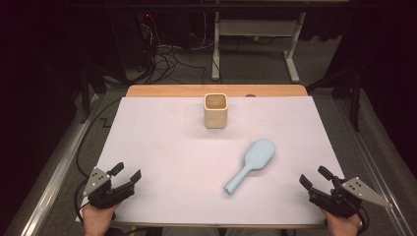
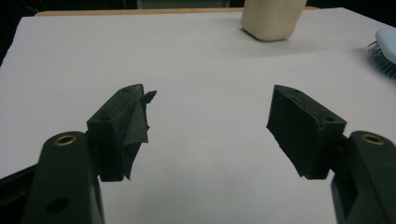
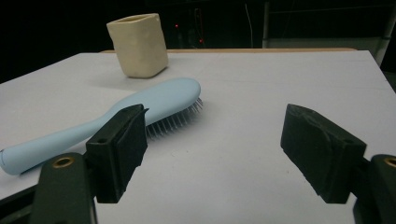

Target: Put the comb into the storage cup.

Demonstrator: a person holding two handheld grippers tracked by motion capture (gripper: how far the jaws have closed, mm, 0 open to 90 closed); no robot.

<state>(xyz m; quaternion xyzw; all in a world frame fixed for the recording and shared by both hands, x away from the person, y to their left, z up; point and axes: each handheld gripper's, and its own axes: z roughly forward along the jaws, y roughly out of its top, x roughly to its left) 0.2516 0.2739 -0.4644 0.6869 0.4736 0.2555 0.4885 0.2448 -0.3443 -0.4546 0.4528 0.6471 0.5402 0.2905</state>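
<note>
Two grippers rest at the near corners of the table (image 1: 162, 147), each held in a hand that comes in from the bottom edge of the high view. The left gripper (image 1: 129, 172) sits at the near left corner with its jaws spread apart and nothing between them; in the left gripper view its pads frame only bare white table. The right gripper (image 1: 314, 176) sits at the near right corner, likewise released, its jaws wide with nothing held. Between them, right of centre, lies the brush (image 1: 251, 164), pale blue, bristles down on the table, its handle pointing toward the near edge and its head toward the far right. In the right gripper view the brush (image 3: 140, 112) lies beyond the left-hand jaw, apart from both pads. Well behind the brush, near the far edge, stands the cup (image 1: 216, 110), cream-coloured, square-mouthed and upright, touching neither gripper.
</note>
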